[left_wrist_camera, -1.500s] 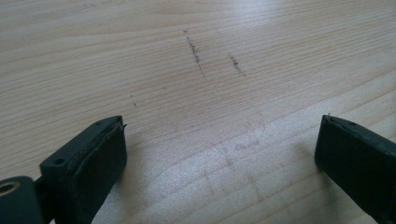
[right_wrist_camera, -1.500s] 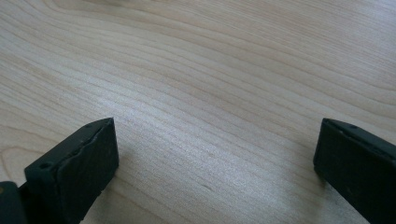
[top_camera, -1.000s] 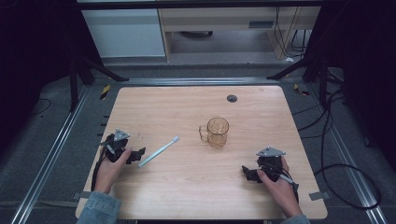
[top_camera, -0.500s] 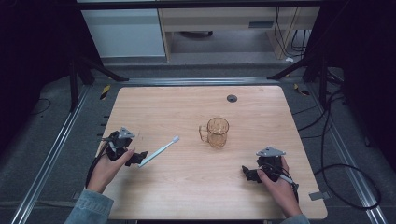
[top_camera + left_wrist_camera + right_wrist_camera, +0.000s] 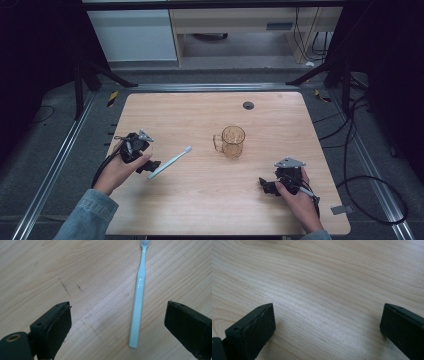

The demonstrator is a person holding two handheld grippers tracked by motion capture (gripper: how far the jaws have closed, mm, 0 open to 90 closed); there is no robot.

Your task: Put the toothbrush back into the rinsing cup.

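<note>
Left gripper: your left gripper (image 5: 150,166) sits at the table's left side with its jaws spread wide, holding nothing. In the left gripper view (image 5: 117,322) the two black jaws frame bare wood and the handle end of the toothbrush, touching neither.

Toothbrush: a pale blue-green toothbrush (image 5: 170,162) lies flat on the table, its handle end just beside your left gripper's jaws and its bristle head angled toward the mug. In the left gripper view (image 5: 138,297) it runs straight away from the jaws, nearer the right one, with the slim neck and head at the far end.

Right gripper: your right gripper (image 5: 266,186) rests low at the table's right front, jaws wide apart and empty. The right gripper view (image 5: 327,327) shows plain wood grain between them.

Mug: a clear amber-tinted glass mug (image 5: 232,142) stands upright near the table's middle, handle turned to the left, well apart from both grippers.

Hands: your left hand (image 5: 119,169), in a denim sleeve (image 5: 85,215), wraps the left gripper; your right hand (image 5: 298,200) grips the other.

Table: a light wooden table (image 5: 200,110) with rounded corners and fine straight grain, faintly scuffed with dark marks ahead of the left jaws. A small dark round disc (image 5: 248,105) sits near the far edge.

Surroundings: dark floor, metal rails and black cables (image 5: 360,165) ring the table.
</note>
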